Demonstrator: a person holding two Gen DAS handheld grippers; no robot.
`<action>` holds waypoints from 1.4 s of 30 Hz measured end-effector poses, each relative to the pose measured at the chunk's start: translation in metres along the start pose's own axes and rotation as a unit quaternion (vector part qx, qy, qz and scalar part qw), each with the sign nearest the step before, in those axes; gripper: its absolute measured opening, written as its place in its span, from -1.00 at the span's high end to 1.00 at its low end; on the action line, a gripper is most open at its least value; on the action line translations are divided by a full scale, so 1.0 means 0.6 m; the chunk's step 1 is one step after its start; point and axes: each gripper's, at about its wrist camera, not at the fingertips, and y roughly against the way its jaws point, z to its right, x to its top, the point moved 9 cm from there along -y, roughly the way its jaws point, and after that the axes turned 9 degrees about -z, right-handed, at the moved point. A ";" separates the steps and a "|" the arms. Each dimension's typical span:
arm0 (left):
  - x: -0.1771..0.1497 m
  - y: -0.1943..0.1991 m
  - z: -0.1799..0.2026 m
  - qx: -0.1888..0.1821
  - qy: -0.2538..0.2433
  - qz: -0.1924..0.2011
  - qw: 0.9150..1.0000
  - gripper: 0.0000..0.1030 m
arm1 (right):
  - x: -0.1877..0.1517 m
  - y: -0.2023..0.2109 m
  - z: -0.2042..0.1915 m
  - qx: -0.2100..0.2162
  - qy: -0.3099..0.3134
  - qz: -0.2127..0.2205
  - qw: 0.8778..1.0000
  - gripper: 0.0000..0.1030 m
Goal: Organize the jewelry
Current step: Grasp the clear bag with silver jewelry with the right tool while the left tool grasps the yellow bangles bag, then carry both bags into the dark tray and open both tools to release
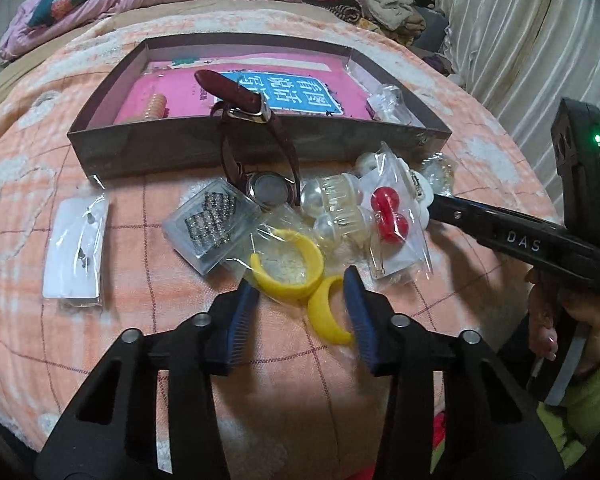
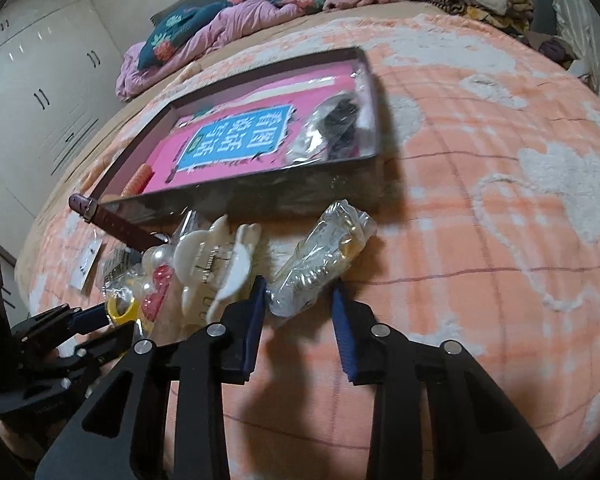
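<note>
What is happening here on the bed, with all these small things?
A person is sorting jewelry on a bed into a shallow box. The left gripper has its jaws around a yellow bangle, apparently not clamped. The right gripper is around a clear bag of trinkets. A watch leans against the box wall, and other bagged pieces lie in front.

Left gripper [image 1: 305, 312] astride yellow bangle [image 1: 329, 316].

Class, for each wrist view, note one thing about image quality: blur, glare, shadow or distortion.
Left wrist view: fisheye bends the box front edge; glare on the plastic bag with red beads; the left gripper casts a shadow on the blanket. Right wrist view: the clear bag is smeared; black vignette in the corners.
</note>
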 end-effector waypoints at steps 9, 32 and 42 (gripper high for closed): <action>-0.006 0.023 0.006 -0.013 -0.009 0.012 1.000 0.48 | -0.012 0.040 0.062 -0.017 -0.036 0.023 0.999 0.43; 0.031 0.130 -0.049 -0.001 0.021 0.087 0.996 0.76 | 0.011 0.104 -0.011 -0.025 0.043 0.076 0.996 0.43; 0.066 0.173 -0.083 0.019 0.029 0.126 0.991 0.76 | 0.043 0.118 -0.052 -0.016 0.075 0.092 0.993 0.43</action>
